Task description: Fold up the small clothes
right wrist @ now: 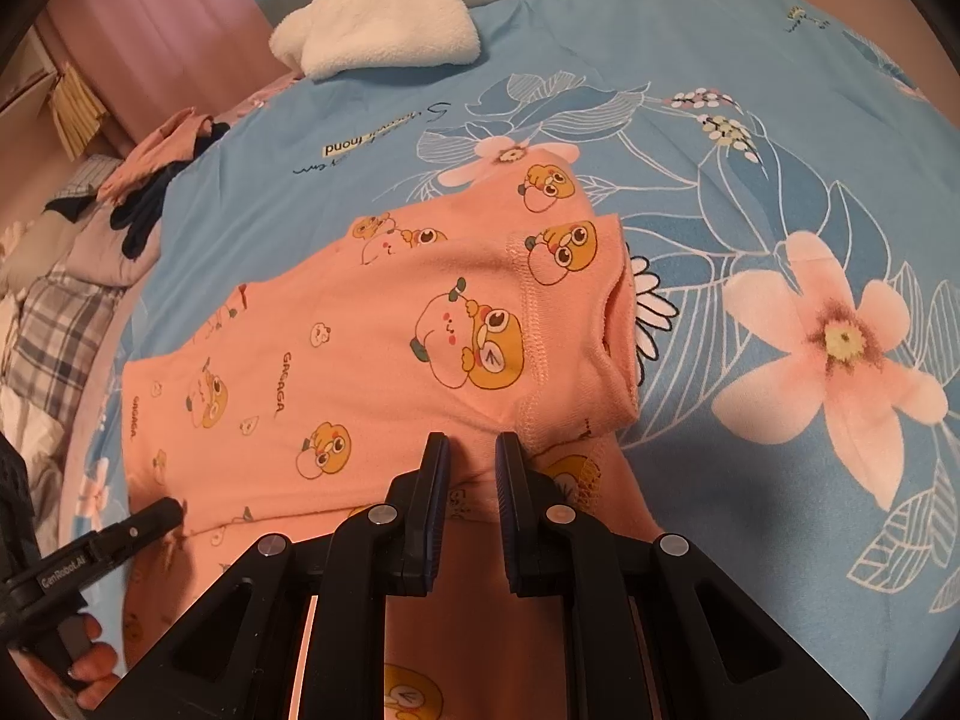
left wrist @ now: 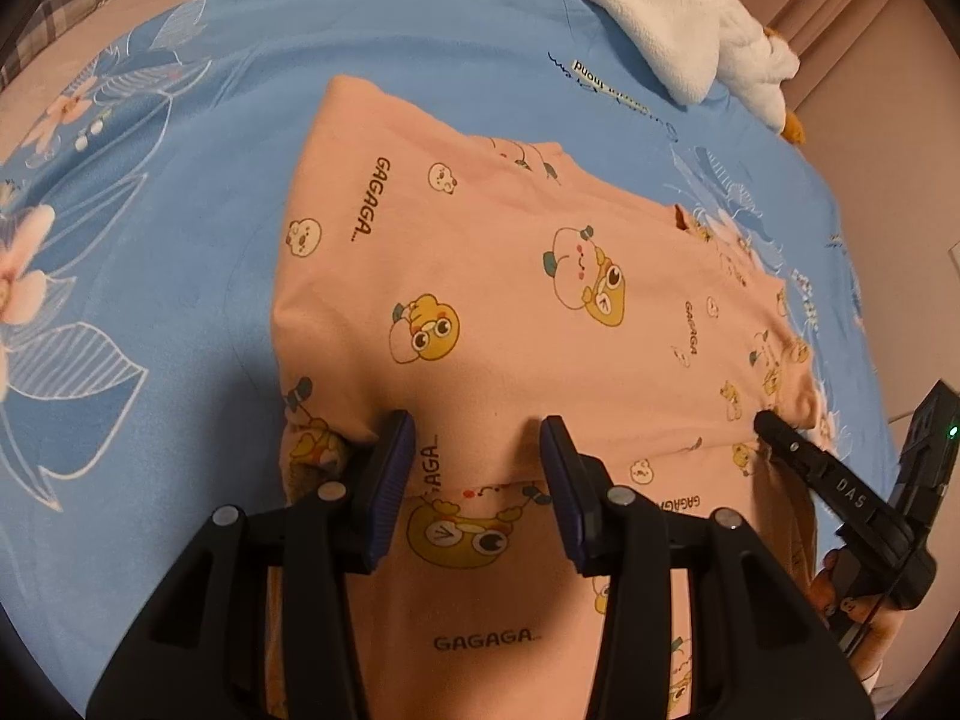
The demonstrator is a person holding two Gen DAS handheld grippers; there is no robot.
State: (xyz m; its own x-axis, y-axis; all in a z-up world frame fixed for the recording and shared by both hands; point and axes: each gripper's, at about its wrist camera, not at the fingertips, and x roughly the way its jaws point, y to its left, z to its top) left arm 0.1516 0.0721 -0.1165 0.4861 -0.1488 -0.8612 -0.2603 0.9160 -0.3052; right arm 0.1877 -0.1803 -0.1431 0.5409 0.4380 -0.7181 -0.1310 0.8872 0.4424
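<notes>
1. The left tool (left wrist: 477, 438) stands partly spread over the pink garment (left wrist: 510, 276); a raised fold of cloth sits between its two fingers, but I cannot tell whether the pads press on it.
2. The right tool (right wrist: 472, 450) has its fingers drawn close together, pinching a ridge of the same garment's fabric just ahead of its tips.
3. Seen from the right wrist, the left tool's tip meets the garment's edge far off to the left, with a hand (right wrist: 90, 669) gripping its handle.
4. Both tools work above a bed covered by a blue sheet (right wrist: 750, 120) printed with large pink flowers and pale leaf outlines.
5. Beyond the tools, a white fleecy item (right wrist: 384, 30) lies on the sheet's far side; a plaid cloth (right wrist: 54, 324) and dark clothes (right wrist: 150, 204) sit off the left edge.
6. The garment lies in front of both tools, folded over itself, printed with yellow cartoon creatures and the word GAGAGA; a stitched cuff opening (right wrist: 618, 324) faces right.
</notes>
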